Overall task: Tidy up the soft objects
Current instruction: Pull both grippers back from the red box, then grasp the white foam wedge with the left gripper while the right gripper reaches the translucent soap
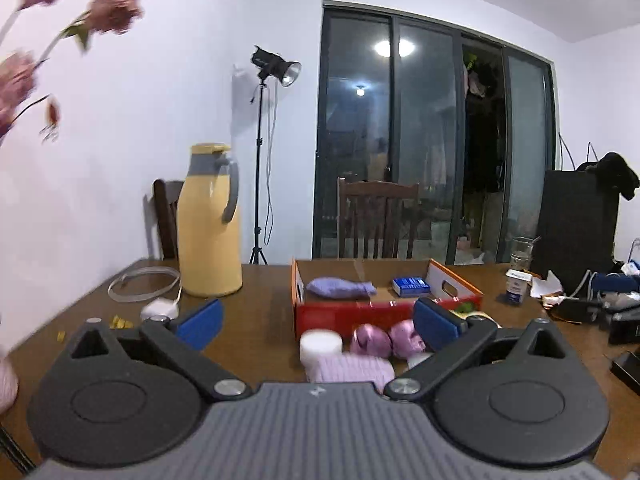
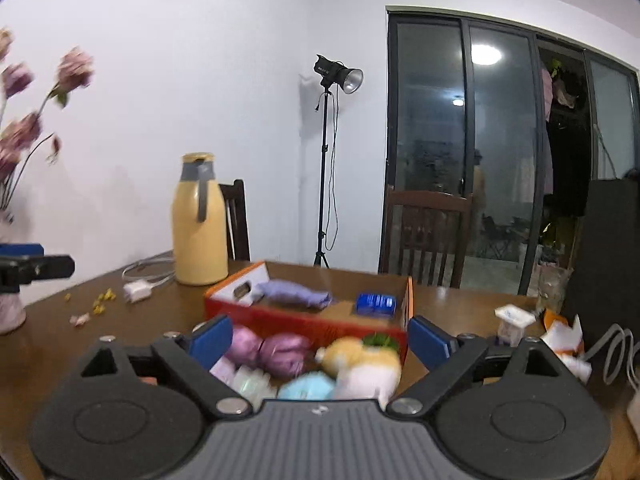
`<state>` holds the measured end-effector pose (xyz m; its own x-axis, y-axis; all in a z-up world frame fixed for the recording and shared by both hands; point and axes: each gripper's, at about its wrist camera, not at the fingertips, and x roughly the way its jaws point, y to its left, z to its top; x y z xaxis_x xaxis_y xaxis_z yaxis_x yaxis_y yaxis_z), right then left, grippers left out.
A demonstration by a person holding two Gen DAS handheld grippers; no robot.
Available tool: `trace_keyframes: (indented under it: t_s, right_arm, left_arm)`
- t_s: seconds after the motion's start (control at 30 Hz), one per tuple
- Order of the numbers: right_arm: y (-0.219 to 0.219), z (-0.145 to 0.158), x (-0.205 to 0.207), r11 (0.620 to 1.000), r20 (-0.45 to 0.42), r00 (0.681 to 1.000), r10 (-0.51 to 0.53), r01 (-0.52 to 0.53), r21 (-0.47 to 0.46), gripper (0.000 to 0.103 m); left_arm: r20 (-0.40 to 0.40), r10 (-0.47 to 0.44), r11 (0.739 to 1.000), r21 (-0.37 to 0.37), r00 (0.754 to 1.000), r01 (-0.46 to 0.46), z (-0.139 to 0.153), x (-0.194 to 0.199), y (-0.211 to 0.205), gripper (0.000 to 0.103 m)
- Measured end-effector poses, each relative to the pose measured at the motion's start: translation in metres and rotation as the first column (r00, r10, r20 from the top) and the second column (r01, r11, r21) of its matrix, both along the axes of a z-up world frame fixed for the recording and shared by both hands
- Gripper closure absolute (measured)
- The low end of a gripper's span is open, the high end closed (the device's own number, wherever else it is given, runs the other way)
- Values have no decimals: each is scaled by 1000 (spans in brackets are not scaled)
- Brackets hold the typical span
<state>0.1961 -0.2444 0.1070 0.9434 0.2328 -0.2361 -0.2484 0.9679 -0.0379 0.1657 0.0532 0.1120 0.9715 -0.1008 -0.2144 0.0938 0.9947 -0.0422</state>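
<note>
Both grippers hang above a brown wooden table (image 1: 264,304) with their jaws spread wide and nothing between the blue pads. The left gripper (image 1: 320,322) faces an open red and orange cardboard box (image 1: 360,314) that sits on the table. Inside the box lie a lilac cloth pouch (image 1: 340,288) and a small blue carton (image 1: 411,286), apart from each other.

In front of the box, on the side nearer the grippers, the soft things lie in a loose pile. From the left wrist view there are 2 shiny pink balls (image 1: 386,340) side by side, a white roll (image 1: 320,345) and a pale purple knitted piece (image 1: 348,369) touching it. The right gripper (image 2: 320,340) hangs over the same pile; there a plush toy (image 2: 360,364) in yellow, white and pink with a green tuft shows, beside what seems to be a light blue soft item (image 2: 306,386), though blur makes it hard to name.

A yellow thermos jug (image 1: 210,220) with a grey handle stands left of the box, with a white charger (image 1: 159,309) and its coiled cable near its base. Pink flowers (image 1: 114,4) reach in at the upper left. A wooden chair (image 1: 378,216) stands behind the table, and a studio light on a stand (image 1: 276,68) is by the white wall.
</note>
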Motion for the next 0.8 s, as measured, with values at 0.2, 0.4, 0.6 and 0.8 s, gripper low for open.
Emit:
trace_keyframes:
  t_s: [0.2, 0.4, 0.6, 0.8]
  right_arm:
    - [19, -41, -77, 999, 30, 1000, -5, 4, 40, 4]
    - [24, -76, -133, 999, 0, 1000, -28, 28, 42, 3]
    - [31, -75, -150, 999, 27, 999, -31, 31, 12, 3]
    - [28, -75, -143, 999, 7, 999, -36, 36, 25, 3]
  left_arm:
    - [5, -8, 1000, -3, 1000, 8, -31, -70, 1, 0]
    - [-26, 18, 1000, -10, 1000, -18, -61, -113, 10, 0]
    - [-33, 7, 1000, 4, 999, -7, -65, -113, 11, 0]
    - [-39, -9, 1000, -1, 999, 9, -67, -114, 10, 0]
